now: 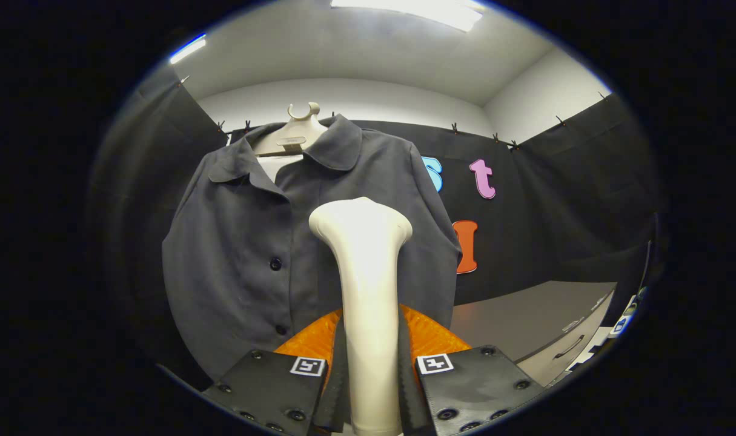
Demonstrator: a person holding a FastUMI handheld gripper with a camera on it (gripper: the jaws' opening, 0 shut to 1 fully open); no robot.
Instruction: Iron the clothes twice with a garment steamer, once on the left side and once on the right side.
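Steamer (371,284) stands upright between the two fingers of the gripper (372,387), and both fingers press on its handle from the sides. Its wide head is in front of the shirt (252,254), near the button line. The dark shirt hangs on a pale hanger (295,136) before the black cloth wall. A grey cabinet (537,327) is at the right, behind.

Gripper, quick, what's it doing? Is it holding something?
Gripper: shut on the garment steamer, both fingers pressing its handle, its head raised in front of the dark shirt on the hanger.
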